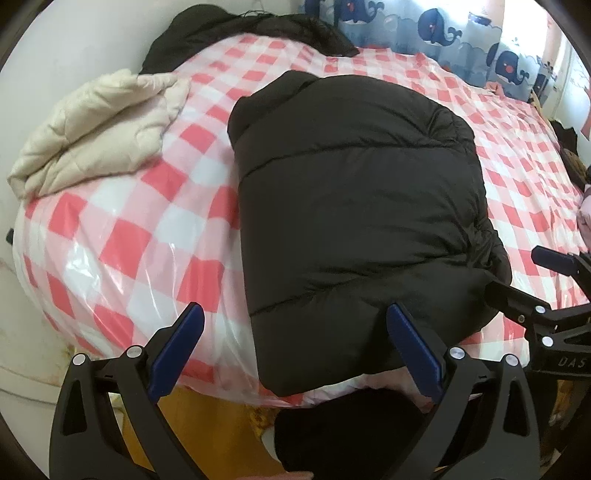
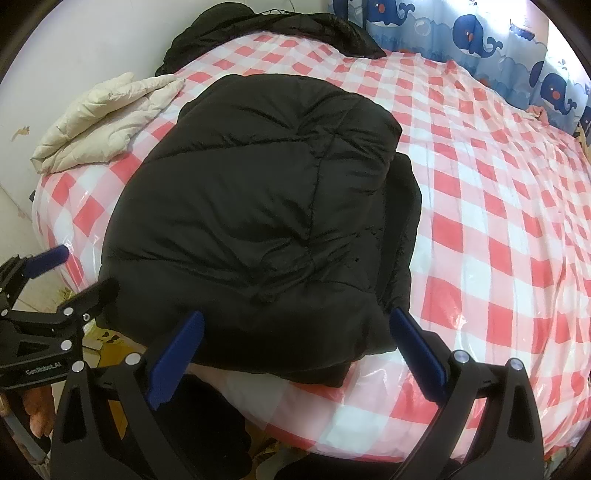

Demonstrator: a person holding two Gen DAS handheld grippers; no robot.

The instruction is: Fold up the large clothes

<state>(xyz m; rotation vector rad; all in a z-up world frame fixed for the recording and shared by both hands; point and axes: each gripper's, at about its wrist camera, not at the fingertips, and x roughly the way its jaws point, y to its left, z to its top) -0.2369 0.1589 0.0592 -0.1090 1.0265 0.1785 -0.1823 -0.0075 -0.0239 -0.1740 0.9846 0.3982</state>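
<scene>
Both hand-held grippers hang over the near edge of the bed (image 2: 480, 192), which spreads out ahead of them under a glossy red-and-white checked cover. Directly ahead of both lies the black puffer jacket (image 1: 354, 206), already gathered into a thick, roughly rectangular bundle, its near hem at the bed's edge just under the fingertips. Judging by that compact shape, the folding of this garment looks nearly finished, and the step in hand seems to be a pause between folds or a release after one. The next move probably calls for one more fold or a tidy of the layer bulging out on the right side of the bundle; the slick, puffy fabric is likely to spring back, so a firm pinch on the hem would help. Well ahead and to the left sits a cream quilted garment (image 1: 96, 129), folded, and beyond it another dark garment (image 2: 273, 33) lies heaped at the far edge. The left hand-held gripper (image 1: 291, 350) is spread wide, holding nothing, its right finger over the jacket's near corner, though contact cannot be judged. The right hand-held gripper (image 2: 295, 354) is likewise spread wide and empty, straddling the hem.
</scene>
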